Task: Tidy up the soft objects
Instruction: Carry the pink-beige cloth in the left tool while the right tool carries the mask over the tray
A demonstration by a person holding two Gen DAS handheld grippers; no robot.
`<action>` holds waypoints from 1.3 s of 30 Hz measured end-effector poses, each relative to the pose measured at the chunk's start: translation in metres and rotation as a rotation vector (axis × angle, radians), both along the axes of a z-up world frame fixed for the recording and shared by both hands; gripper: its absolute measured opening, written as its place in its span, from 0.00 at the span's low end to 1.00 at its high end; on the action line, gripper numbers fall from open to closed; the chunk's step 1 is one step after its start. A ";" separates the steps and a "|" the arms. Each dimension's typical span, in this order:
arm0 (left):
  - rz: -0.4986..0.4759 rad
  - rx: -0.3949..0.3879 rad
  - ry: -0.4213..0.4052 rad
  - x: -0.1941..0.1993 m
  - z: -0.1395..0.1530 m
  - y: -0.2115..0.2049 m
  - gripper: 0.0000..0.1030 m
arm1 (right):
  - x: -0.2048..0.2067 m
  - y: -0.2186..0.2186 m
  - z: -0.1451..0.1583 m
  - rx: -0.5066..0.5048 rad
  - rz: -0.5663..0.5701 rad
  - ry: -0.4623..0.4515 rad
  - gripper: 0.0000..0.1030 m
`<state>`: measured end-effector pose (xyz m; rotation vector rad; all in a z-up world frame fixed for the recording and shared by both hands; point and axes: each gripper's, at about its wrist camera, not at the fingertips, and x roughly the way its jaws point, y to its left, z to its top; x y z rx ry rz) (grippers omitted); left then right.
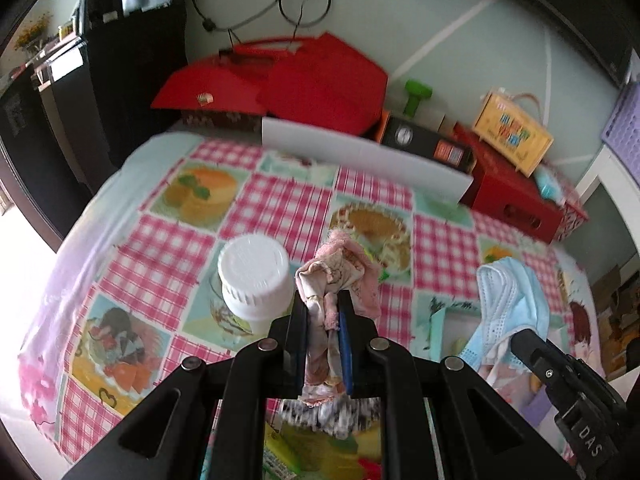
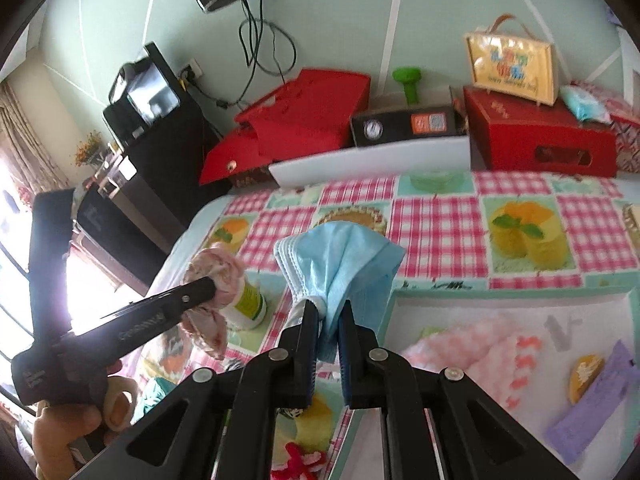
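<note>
Left gripper point(image 1: 323, 300): I have its fingers point(image 1: 298, 328) clamped on a crumpled pink floral cloth point(image 1: 340, 276), which bunches up above the tips and hangs down between them, lifted clear of the counter point(image 1: 276, 200).
Right gripper point(image 2: 328, 312): my other pair of fingers point(image 2: 306, 328) pinches a blue face mask point(image 2: 340, 256) at its lower edge; the mask fans upward, held above the counter.
Seen from the right wrist: the left gripper reaches in from the left with the cloth at its tip, and the hand point(image 2: 68, 428) holding it shows at the lower left.
Seen from the left wrist: the mask hangs at the right, the right gripper's dark body under it.
Bottle: a white-capped bottle point(image 1: 256, 280) stands upright on the counter just left of the cloth.
Counter: covered in a pink gingham and dessert-print sheet.
Tray: a shallow light tray point(image 2: 516, 294) lies at the right, near the mask; in it are a pink knitted piece point(image 2: 480, 344) and a purple packet point(image 2: 592, 412).
Back edge: a long white box point(image 1: 360, 152), red boxes point(image 1: 280, 80), a black box point(image 1: 428, 140) and a yellow case point(image 1: 512, 132) line the wall, well apart from both grippers.
</note>
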<state>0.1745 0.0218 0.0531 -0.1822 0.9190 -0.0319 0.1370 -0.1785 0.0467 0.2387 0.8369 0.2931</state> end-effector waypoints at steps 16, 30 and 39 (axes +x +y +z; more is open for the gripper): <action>-0.042 -0.040 -0.112 -0.020 0.034 -0.007 0.13 | -0.026 -0.025 0.038 -0.011 -0.064 -0.108 0.10; -0.271 -0.071 -0.105 -0.027 0.031 -0.089 0.14 | -0.047 -0.120 0.041 -0.053 -0.325 -0.069 0.10; -0.457 -0.064 -0.056 -0.038 0.013 -0.164 0.14 | -0.075 -0.184 0.050 -0.053 -0.502 -0.068 0.10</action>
